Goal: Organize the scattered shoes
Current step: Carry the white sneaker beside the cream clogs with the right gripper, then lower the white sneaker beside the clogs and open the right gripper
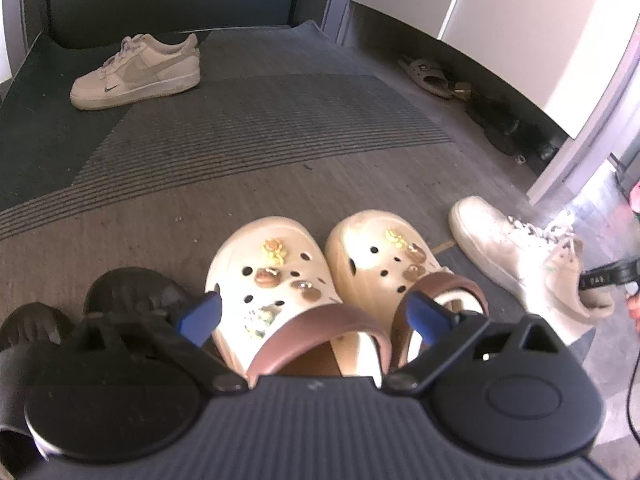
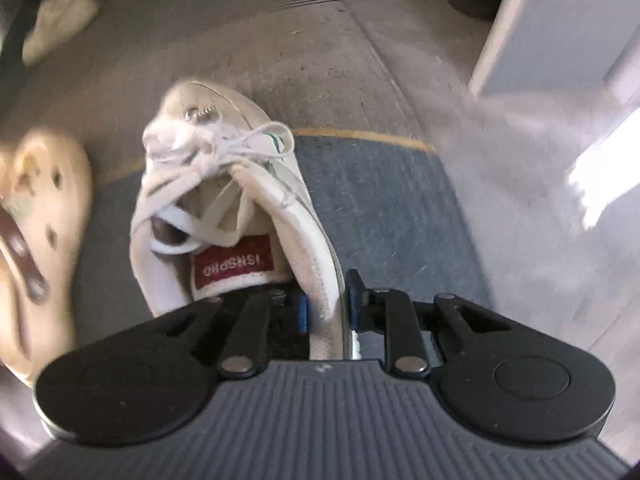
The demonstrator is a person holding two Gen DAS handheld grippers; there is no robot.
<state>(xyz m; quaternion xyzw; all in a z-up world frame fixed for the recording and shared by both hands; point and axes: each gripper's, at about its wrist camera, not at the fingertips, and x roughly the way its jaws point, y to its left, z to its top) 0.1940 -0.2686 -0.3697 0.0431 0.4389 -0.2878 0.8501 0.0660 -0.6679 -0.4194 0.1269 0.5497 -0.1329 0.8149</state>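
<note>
My right gripper [image 2: 327,304] is shut on the heel wall of a white sneaker [image 2: 224,200] with a red insole label, just right of a cream clog [image 2: 44,216]. The same sneaker [image 1: 520,260] shows at the right of the left wrist view. My left gripper [image 1: 312,316] is open and empty, just behind a pair of cream clogs [image 1: 276,280] with brown straps and charms, standing side by side. A second white and grey sneaker [image 1: 136,72] lies alone far back left on the mat. Two dark slippers [image 1: 128,292] sit left of the clogs.
A grey striped mat [image 1: 260,120] covers the floor. A tan slide sandal [image 1: 428,74] and dark shoes [image 1: 508,128] lie under a white cabinet [image 1: 540,40] at the back right. A dark panel stands at the back.
</note>
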